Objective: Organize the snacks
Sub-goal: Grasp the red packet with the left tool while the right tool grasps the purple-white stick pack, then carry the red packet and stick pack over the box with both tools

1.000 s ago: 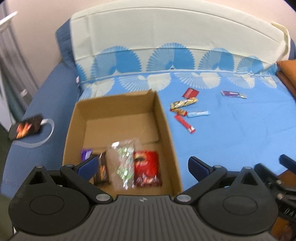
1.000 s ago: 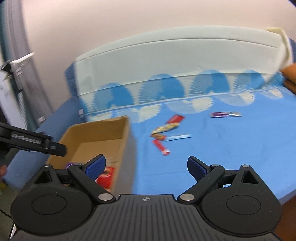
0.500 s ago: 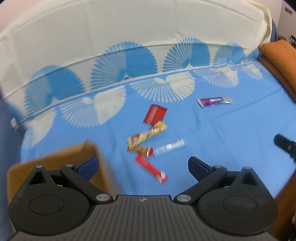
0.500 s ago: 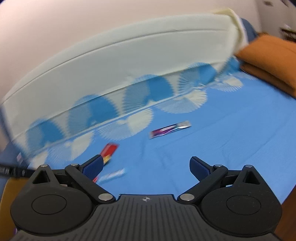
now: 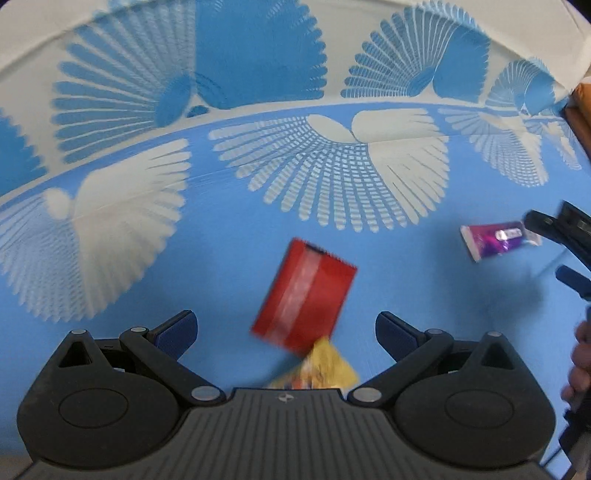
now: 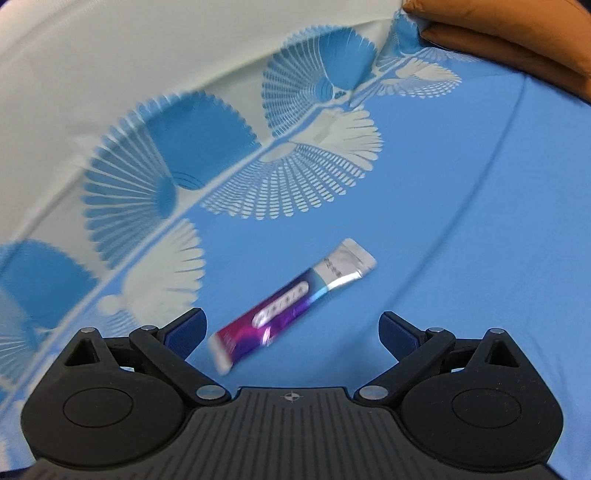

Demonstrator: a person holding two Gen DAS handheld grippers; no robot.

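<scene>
Left gripper (image 5: 286, 326) wide open over red packet (image 5: 303, 297) on bed (image 5: 221, 236); right gripper (image 6: 293, 328) likewise over purple stick (image 6: 291, 299); flat wrappers likely to slip, sheet to snag

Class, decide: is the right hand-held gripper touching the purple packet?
Apart. The right wrist view shows the right hand-held gripper open, with blue sheet visible between each fingertip and the purple packet.

Square packet (image 5: 303, 298) flat on bedsheet (image 5: 229, 236), crinkled wrapper (image 5: 317, 369) touching its near edge, stick sachet (image 5: 495, 240) well apart to right — pillow (image 6: 517, 33) behind, far right
</scene>
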